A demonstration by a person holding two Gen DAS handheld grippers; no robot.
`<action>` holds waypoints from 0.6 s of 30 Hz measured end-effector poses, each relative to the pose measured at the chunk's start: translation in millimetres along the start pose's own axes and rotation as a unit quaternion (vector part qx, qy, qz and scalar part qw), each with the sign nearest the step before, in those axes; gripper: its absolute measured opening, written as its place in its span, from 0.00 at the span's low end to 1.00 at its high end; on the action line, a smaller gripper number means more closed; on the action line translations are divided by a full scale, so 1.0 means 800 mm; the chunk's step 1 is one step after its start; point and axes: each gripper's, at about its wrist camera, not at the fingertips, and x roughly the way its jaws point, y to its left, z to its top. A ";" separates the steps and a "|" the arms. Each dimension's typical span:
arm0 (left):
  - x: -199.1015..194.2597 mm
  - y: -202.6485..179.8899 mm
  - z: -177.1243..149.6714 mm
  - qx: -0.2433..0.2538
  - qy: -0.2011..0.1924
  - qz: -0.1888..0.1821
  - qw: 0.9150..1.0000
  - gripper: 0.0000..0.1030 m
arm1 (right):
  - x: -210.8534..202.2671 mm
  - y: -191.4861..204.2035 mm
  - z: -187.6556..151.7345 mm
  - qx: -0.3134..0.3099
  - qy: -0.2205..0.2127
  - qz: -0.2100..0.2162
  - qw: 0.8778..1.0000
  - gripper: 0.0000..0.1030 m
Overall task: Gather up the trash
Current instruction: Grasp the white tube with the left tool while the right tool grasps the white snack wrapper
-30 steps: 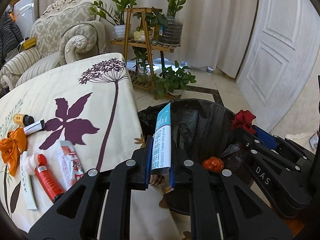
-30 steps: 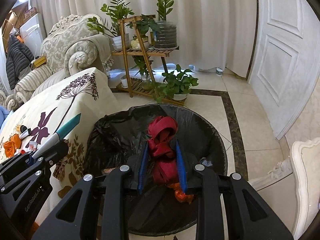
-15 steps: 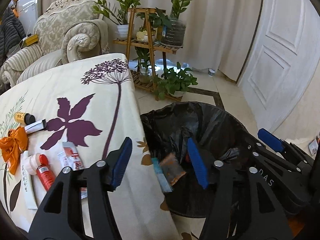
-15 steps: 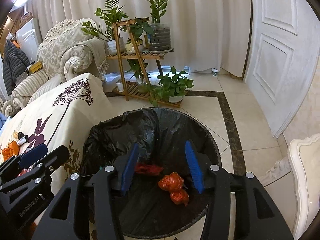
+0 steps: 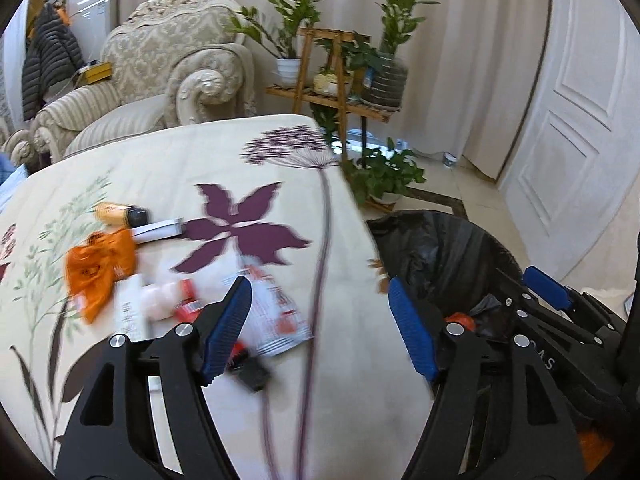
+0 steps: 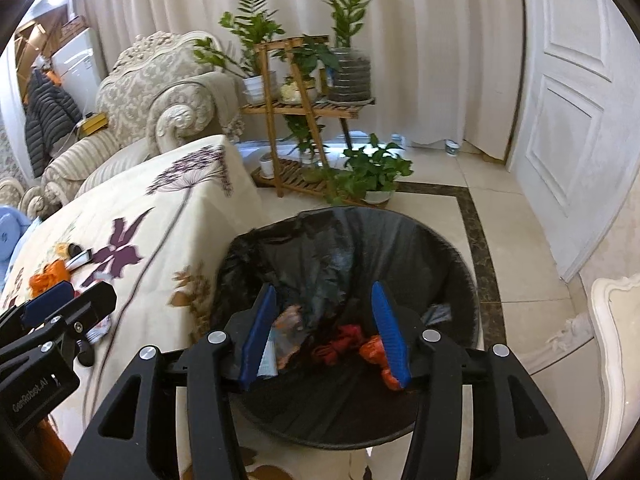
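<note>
My left gripper (image 5: 320, 328) is open and empty above the table's right edge. Just left of it lie a white and red tube (image 5: 276, 312), a red tube with a pale cap (image 5: 176, 296), an orange wrapper (image 5: 98, 270), a white tube (image 5: 158, 229) and a small yellow bottle (image 5: 118, 215). My right gripper (image 6: 326, 332) is open and empty over the black-lined bin (image 6: 460, 260). In the bin lie a red ribbon (image 6: 340, 342), orange wrappers (image 6: 374, 354) and a teal and white packet (image 6: 272, 356). The bin also shows in the left wrist view (image 5: 440, 248).
The table has a cream floral cloth (image 5: 224, 160). An armchair (image 5: 180, 76) stands behind it. A wooden plant stand (image 6: 300, 120) and potted plants (image 6: 368, 176) stand on the tiled floor beyond the bin. A white door (image 6: 580, 120) is at the right.
Both grippers opened and dropped their loads into the bin: the packet from the left, the red ribbon from the right. The left gripper then swung left over the table.
</note>
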 end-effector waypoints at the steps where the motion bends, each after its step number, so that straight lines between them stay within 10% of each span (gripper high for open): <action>1: -0.005 0.009 -0.003 -0.004 -0.001 0.007 1.000 0.67 | -0.002 0.006 -0.001 -0.003 0.000 0.004 1.000 0.48; 18: -0.003 0.133 -0.047 -0.075 0.055 0.089 0.992 0.67 | -0.013 0.101 -0.029 -0.057 0.017 0.061 0.996 0.48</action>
